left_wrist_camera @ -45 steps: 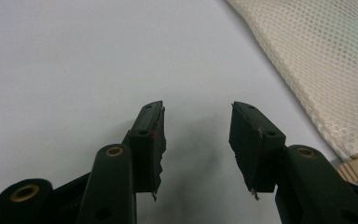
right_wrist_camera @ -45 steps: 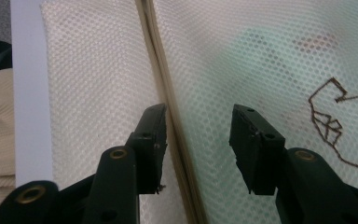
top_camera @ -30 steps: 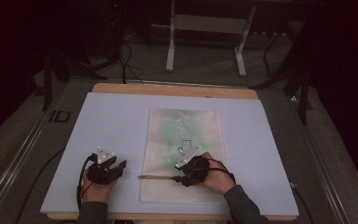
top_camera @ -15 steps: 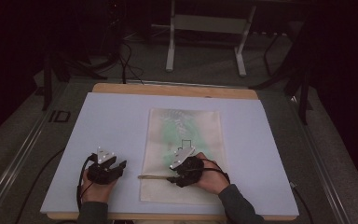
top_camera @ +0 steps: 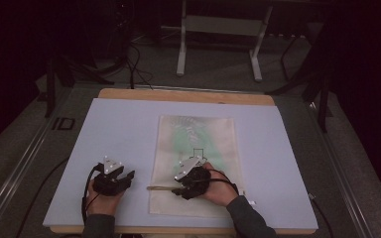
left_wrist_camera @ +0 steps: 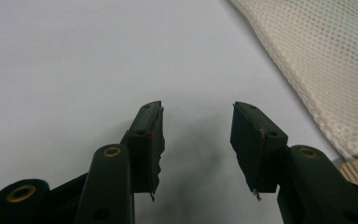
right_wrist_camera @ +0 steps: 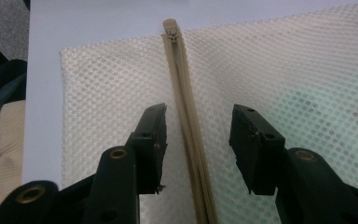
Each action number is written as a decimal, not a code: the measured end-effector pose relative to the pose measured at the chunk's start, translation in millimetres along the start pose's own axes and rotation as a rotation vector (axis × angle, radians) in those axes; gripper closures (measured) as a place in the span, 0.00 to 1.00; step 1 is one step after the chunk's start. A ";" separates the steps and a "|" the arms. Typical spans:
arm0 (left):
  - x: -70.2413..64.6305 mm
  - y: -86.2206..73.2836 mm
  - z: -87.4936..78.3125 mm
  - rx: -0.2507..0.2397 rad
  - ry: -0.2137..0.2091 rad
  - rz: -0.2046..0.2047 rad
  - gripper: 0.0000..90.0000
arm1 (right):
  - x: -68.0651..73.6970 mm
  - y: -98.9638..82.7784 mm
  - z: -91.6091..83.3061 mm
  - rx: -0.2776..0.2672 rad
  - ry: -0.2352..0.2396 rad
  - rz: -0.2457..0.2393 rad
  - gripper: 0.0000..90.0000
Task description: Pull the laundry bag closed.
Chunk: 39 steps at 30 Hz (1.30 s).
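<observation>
Left gripper point(top_camera: 110, 179): rests on the bench point(top_camera: 124, 129) near its front edge, left of the mesh bag; its fingers point(left_wrist_camera: 150, 140) stand wide apart over bare bench surface, with nothing between them.
Bench: pale blue-grey sheet on a wooden board, as the high view shows.
Zipper point(right_wrist_camera: 186, 121): beige strip running across the near end of the mesh bag; in the high view its long axis lies left to right, its end pointing at the bag's left edge; in the right gripper view it runs straight away from the camera, ending close to the bag's far edge.
Mesh bag point(top_camera: 198, 163): flat, cream netting, long axis running from the front of the bench to the back; a green item shows through the net in its middle and far part.
Right gripper point(top_camera: 191, 179): sits on the bag's near part; fingers point(right_wrist_camera: 151, 140) spread wide, one on each side of the zipper, not pressing on it.
</observation>
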<state>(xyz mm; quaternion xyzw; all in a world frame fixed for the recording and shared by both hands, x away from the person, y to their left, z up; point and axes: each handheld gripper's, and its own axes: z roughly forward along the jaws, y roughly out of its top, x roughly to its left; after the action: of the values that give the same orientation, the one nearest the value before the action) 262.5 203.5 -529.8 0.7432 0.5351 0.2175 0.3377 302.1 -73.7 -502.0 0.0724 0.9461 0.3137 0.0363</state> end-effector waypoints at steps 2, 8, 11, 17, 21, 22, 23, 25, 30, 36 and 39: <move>0.0 0.0 -0.1 0.000 0.000 0.000 0.59 | 0.9 1.7 2.5 -0.002 0.001 -0.005 0.62; 0.1 0.1 -0.1 0.000 0.000 0.000 0.59 | 2.6 6.4 7.0 -0.003 0.009 -0.010 0.63; 0.0 0.1 0.0 0.001 -0.001 0.002 0.59 | 3.3 8.5 9.1 0.002 0.018 -0.015 0.64; -0.2 0.2 -0.3 0.000 0.000 0.002 0.59 | 4.0 12.3 13.1 0.005 0.022 -0.022 0.65; -0.2 0.2 -0.2 0.000 -0.001 0.001 0.59 | 4.7 15.7 16.9 0.007 0.027 -0.031 0.66; -0.2 0.2 -0.2 0.000 -0.001 0.001 0.59 | 4.8 16.6 17.6 0.010 0.029 -0.030 0.66; -0.2 0.2 -0.1 0.001 -0.001 0.001 0.59 | 4.8 17.3 18.6 0.010 0.029 -0.031 0.66; -0.3 0.2 0.0 0.000 -0.001 0.001 0.59 | 4.9 19.2 20.4 0.006 0.031 -0.030 0.67; 0.0 0.2 0.0 -0.001 -0.003 0.000 0.59 | 5.5 23.8 23.7 0.003 0.036 -0.038 0.69; 0.2 0.2 -0.1 -0.002 -0.003 0.000 0.59 | 6.3 29.6 27.2 0.004 0.038 -0.042 0.73; 0.3 0.3 0.0 -0.001 -0.003 0.000 0.59 | 6.2 32.3 29.8 0.004 0.038 -0.047 0.73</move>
<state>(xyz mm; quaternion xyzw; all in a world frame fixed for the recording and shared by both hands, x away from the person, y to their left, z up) 262.8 203.7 -529.7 0.7434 0.5343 0.2166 0.3389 303.1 -29.5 -506.6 0.0442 0.9486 0.3124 0.0253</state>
